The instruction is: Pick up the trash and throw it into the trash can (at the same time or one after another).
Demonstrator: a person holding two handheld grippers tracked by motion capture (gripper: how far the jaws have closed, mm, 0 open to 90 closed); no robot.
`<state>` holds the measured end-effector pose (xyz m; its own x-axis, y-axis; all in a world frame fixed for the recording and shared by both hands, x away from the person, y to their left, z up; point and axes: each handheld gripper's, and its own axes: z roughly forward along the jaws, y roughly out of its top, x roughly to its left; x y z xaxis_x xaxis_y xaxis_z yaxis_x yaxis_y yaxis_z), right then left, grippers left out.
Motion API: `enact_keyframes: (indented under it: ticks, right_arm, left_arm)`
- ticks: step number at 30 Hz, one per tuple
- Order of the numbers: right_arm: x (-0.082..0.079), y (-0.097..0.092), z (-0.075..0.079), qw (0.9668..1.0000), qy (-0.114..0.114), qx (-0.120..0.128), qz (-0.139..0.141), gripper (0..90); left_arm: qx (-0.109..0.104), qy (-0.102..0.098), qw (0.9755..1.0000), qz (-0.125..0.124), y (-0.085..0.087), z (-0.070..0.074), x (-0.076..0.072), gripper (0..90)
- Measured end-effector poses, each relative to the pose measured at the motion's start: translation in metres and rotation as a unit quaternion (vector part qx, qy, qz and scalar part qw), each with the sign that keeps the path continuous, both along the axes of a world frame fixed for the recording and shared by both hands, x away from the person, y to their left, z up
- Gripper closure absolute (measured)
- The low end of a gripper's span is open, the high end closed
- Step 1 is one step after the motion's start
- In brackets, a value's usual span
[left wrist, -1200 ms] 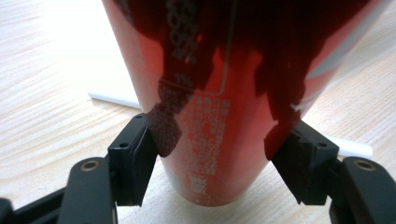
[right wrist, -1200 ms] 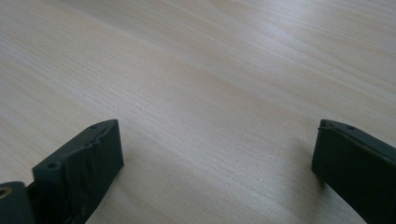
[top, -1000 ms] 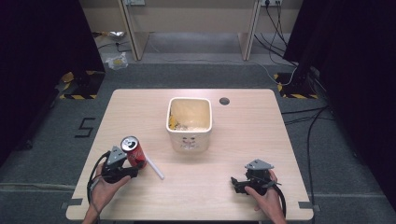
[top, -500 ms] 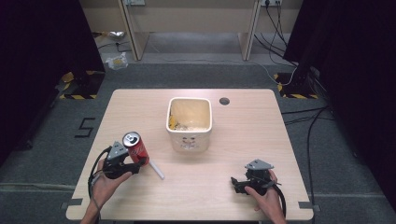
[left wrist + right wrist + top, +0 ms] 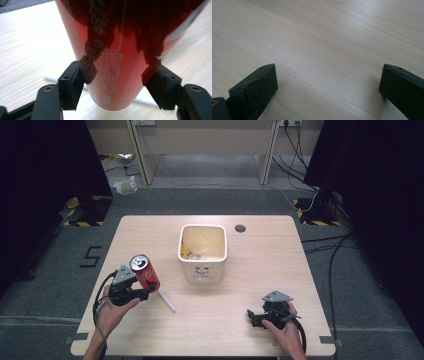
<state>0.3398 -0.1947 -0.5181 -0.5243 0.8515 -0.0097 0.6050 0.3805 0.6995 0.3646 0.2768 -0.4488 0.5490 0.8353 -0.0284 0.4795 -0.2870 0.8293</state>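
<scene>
My left tongs [image 5: 148,289] are clamped on the red can [image 5: 144,273], tilted just left of the bin [image 5: 202,251] for dumping, while my right tongs [image 5: 251,315] sit wide apart.

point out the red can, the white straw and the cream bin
red can [image 5: 148,276], high view, its red side
white straw [image 5: 168,302], high view, its middle, lying on the table
cream bin [image 5: 203,269], high view, its front wall
</scene>
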Motion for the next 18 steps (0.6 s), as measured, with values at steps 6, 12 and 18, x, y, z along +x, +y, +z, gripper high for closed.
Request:
enact_keyframes:
  ticks: [6, 12, 18]
  right_arm:
    - [0.000, 0.000, 0.000, 1.0000, 0.000, 0.000, 0.000, 1.9]
    - [0.000, 0.000, 0.000, 1.0000, 0.000, 0.000, 0.000, 1.9]
    - [0.000, 0.000, 0.000, 1.0000, 0.000, 0.000, 0.000, 1.9]
  left_arm:
    - [-0.004, -0.003, 1.0000, -0.004, -0.003, 0.007, 0.005, 34.0]
    - [-0.008, -0.004, 0.9999, -0.009, -0.004, 0.015, 0.011, 34.0]
    - [-0.011, -0.006, 0.9999, -0.011, -0.005, 0.021, 0.013, 34.0]
